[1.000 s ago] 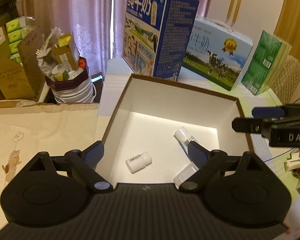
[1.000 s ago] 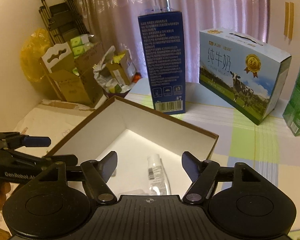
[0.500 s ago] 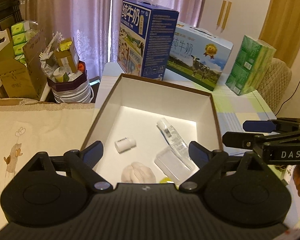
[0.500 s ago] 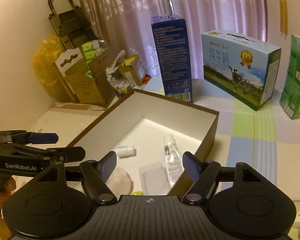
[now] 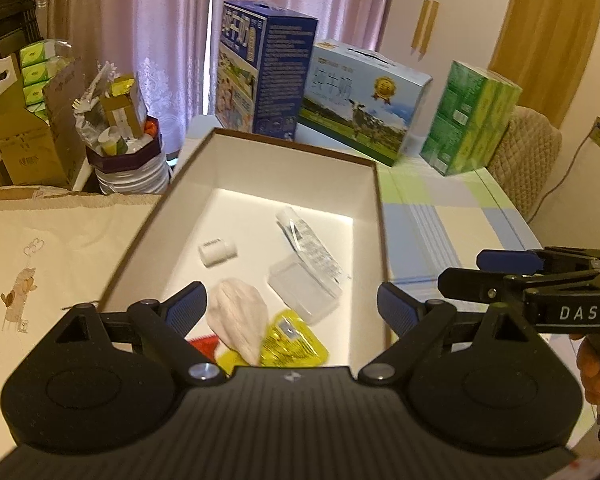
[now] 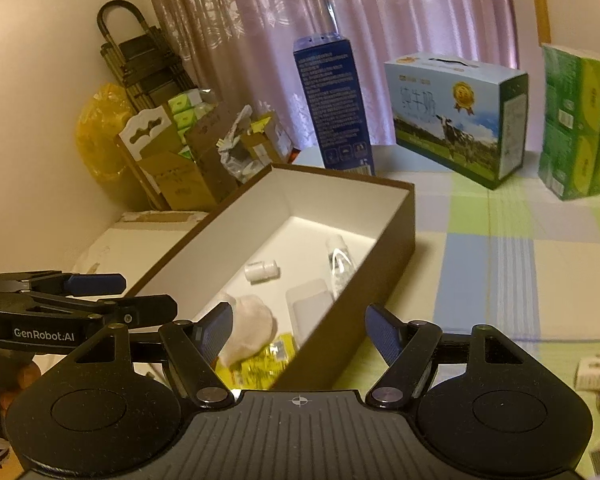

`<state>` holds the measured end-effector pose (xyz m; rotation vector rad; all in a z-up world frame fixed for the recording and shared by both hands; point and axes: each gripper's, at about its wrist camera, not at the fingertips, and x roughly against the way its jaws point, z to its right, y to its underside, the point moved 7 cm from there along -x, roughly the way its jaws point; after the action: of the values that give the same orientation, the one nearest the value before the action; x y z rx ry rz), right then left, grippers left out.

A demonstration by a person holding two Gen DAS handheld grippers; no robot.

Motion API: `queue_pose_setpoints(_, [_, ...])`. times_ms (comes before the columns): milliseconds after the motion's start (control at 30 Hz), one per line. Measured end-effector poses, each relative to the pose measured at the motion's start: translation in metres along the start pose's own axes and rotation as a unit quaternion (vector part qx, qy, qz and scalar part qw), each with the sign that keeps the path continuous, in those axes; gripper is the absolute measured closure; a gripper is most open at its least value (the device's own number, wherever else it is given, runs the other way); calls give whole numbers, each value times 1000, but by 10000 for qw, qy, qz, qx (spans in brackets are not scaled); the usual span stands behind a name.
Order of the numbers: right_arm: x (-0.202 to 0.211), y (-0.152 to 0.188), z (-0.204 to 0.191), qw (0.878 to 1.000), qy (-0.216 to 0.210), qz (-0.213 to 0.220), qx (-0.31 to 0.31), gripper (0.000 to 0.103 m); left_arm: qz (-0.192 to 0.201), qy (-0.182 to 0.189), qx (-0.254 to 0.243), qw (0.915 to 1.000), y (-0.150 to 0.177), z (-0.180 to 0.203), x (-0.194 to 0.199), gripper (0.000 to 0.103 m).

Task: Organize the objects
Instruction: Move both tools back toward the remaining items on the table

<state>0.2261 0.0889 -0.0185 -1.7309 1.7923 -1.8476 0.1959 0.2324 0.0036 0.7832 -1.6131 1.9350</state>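
A brown box (image 5: pixel 381 216) with a white inside lies on the table. In it are a small white bottle (image 5: pixel 217 251), a clear tube (image 5: pixel 310 242), a clear plastic case (image 5: pixel 302 290), a pale pink puff (image 5: pixel 238 320) and a yellow packet (image 5: pixel 292 340). My left gripper (image 5: pixel 292 306) hangs open above the box's near end, holding nothing. My right gripper (image 6: pixel 300 322) is open and empty over the box's near right corner (image 6: pixel 396 240). The right wrist view shows the same bottle (image 6: pixel 262 271), tube (image 6: pixel 340 266) and puff (image 6: pixel 248 328).
Behind the box stand a tall blue milk carton (image 5: pixel 260 72), a cow-print carton (image 5: pixel 360 100) and a green tissue pack (image 5: pixel 468 120). A full waste bin (image 5: pixel 128 156) and cardboard boxes sit at the left. Small boxes (image 6: pixel 596 372) lie on the checked cloth at right.
Both grippers have drawn back and up from the box, staying open. The puff, clear case and yellow packet at the near end have come into view.
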Motion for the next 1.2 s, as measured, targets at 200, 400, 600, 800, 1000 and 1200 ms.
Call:
queue_pose_setpoints(200, [22, 16, 16, 9999, 35, -34, -146, 33, -96, 109, -32, 9999, 14, 24, 5, 13])
queue_pose_setpoints(400, [41, 34, 34, 9993, 73, -152, -322, 33, -224, 185, -82, 9995, 27, 52, 5, 13])
queue_pose_setpoints(600, [61, 47, 57, 9984, 170, -187, -498, 33, -407, 275, -140, 9987, 39, 81, 2, 13])
queue_pose_setpoints(800, [82, 62, 88, 9967, 377, -226, -682, 33, -537, 408, -277, 9973, 48, 116, -7, 13])
queue_pose_setpoints(1000, [103, 81, 124, 9931, 641, -307, -933, 33, -700, 585, -456, 9948, 58, 155, -19, 13])
queue_pose_setpoints(1200, [125, 97, 159, 9869, 911, -285, -1298, 33, -852, 734, -697, 9912, 65, 192, -30, 13])
